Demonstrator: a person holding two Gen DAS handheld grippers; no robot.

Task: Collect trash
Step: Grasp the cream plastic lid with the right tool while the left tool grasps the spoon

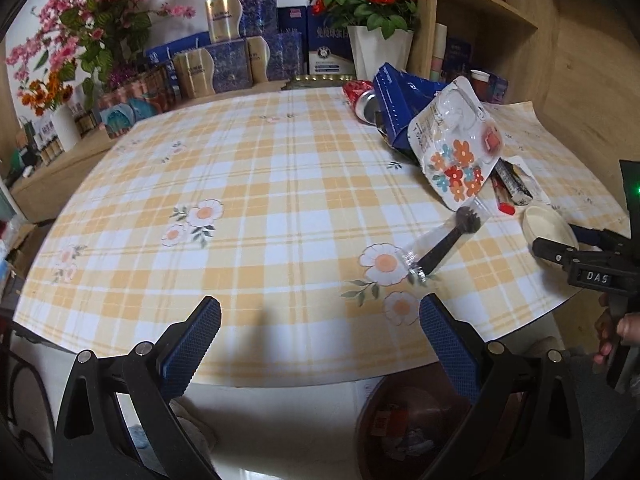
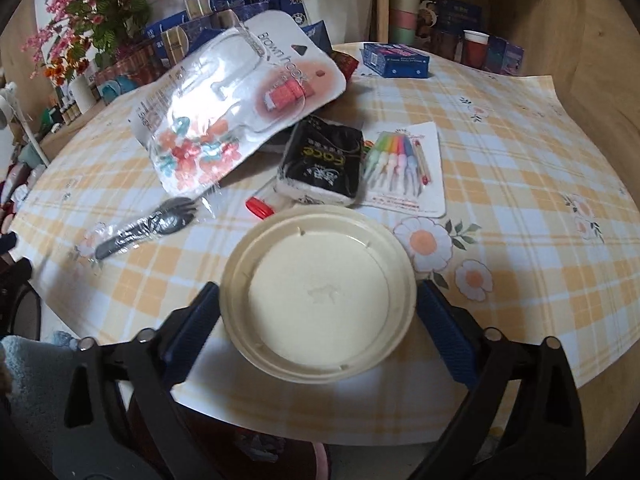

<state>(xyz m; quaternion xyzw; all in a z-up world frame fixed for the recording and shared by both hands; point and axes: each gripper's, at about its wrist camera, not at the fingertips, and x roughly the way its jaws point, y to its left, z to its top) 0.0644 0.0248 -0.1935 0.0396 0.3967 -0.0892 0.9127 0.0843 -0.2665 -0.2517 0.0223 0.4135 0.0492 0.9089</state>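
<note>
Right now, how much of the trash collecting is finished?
Little looks done. A bin below the table edge holds some scraps. The right claw is open around the cream lid, not yet gripping. The left claw is empty. The wrapped fork and hook package remain.

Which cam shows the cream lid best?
Right wrist. The cream lid fills the centre, whole rim visible, lying between the open right gripper fingers. The left wrist view catches it only small and foreshortened at the right edge, partly behind the other gripper.
</note>
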